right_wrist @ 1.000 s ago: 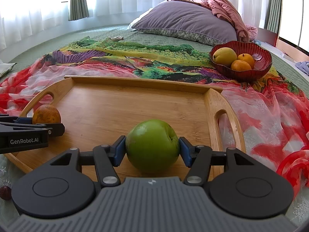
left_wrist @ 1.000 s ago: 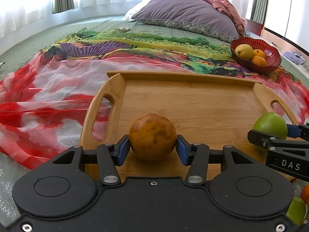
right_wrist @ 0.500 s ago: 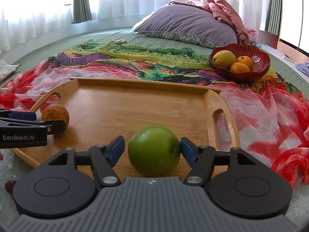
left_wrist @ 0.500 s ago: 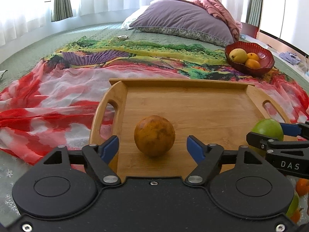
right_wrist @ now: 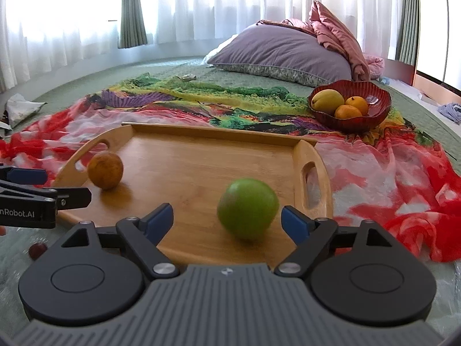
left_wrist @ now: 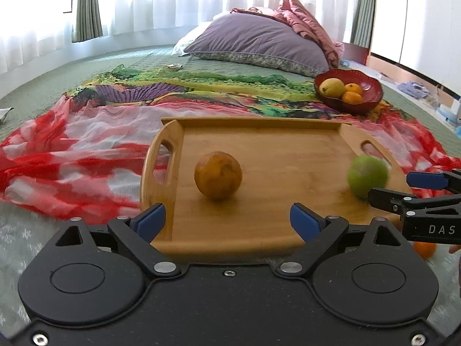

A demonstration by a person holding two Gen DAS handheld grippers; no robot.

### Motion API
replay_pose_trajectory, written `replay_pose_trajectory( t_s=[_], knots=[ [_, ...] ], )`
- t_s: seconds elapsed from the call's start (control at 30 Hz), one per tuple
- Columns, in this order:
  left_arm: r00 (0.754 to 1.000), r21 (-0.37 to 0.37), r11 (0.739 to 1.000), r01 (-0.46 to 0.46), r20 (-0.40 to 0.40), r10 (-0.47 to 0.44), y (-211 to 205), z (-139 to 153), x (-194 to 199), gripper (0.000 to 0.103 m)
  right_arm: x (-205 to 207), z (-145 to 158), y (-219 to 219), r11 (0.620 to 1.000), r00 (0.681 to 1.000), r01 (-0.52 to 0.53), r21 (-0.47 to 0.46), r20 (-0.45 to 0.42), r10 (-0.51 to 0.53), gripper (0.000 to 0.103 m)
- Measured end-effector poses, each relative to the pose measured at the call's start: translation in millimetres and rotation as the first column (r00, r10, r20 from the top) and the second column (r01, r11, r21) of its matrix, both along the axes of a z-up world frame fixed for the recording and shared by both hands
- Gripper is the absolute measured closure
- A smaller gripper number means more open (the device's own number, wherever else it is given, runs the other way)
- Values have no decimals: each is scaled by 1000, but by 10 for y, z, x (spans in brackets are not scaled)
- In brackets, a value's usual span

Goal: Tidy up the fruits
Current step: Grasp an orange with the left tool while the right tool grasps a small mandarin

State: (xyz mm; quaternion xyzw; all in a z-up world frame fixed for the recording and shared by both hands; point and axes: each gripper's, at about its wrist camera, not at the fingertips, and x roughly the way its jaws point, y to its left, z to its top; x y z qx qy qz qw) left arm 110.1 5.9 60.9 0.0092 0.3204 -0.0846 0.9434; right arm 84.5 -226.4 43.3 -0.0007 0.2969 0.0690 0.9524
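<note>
both tongs spread apart, nothing clamped. left tongs (left_wrist: pixel 227 220) sit at the near edge of the wooden tray (left_wrist: pixel 259 124), w/ the brownish orange (left_wrist: pixel 218 175) resting on the tray floor just ahead of the pads, not touching. right tongs (right_wrist: pixel 227 219) likewise wide; the green apple (right_wrist: pixel 247 208) lies on the tray nearer the right pad, looks a bit blurred so may be rolling, can't tell for sure. tray sits on a bright scarf (right_wrist: pixel 389 173) spread over the bed. red bowl (right_wrist: pixel 374 106) w/ a yellow fruit + 2 small oranges is well apart, far right. a small orange fruit (left_wrist: pixel 425 249) lies off the tray by the right tongs, and a small dark red fruit (right_wrist: pixel 37 250) is on the bed near left.

step in hand, my read: both fruits placed on tray, release done. next prob. back both tongs clear w/o nudging the round fruits, then go for the loose ones off the tray. risk: apple rolling toward the handle slot.
</note>
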Motion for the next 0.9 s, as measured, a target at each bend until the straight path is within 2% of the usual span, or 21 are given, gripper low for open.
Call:
replay_pose_trajectory(
  t_s=[0.37,0.9],
  knots=[
    [997,5,998,62,45,-62,-93,-11,-604,5,-529,-95,-100,999,999,-46,9,10,46,11],
    [997,16,997,76,15,-76,-324,-262,-1060,3,-1042,-268,-101,996,995,-84,-33,49,85,9]
  ],
)
